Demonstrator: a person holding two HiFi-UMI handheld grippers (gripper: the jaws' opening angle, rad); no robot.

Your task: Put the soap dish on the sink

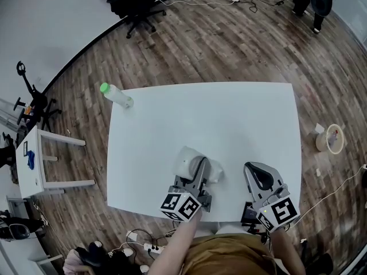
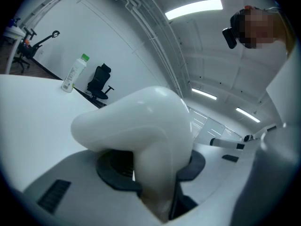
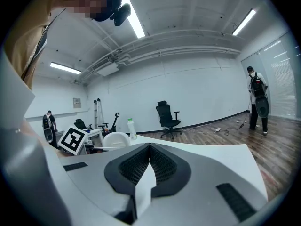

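The soap dish (image 1: 191, 161) is a smooth white rounded shell, held just above the white table (image 1: 241, 119) near its front edge. My left gripper (image 1: 199, 175) is shut on it, and in the left gripper view the soap dish (image 2: 141, 121) fills the middle, its lower edge pinched between the dark pads. My right gripper (image 1: 259, 177) rests to the right of it, near the front edge, jaws shut with nothing between them (image 3: 149, 160). The right gripper view shows the soap dish (image 3: 115, 139) off to the left, beside the left gripper's marker cube (image 3: 73, 140).
A clear bottle with a green cap (image 1: 117, 95) lies at the table's far left corner. An office chair (image 1: 132, 2) stands on the wood floor beyond. A tape roll (image 1: 331, 139) lies on the floor to the right, a small white side table (image 1: 34, 165) stands to the left, and a person (image 3: 257, 100) stands far off.
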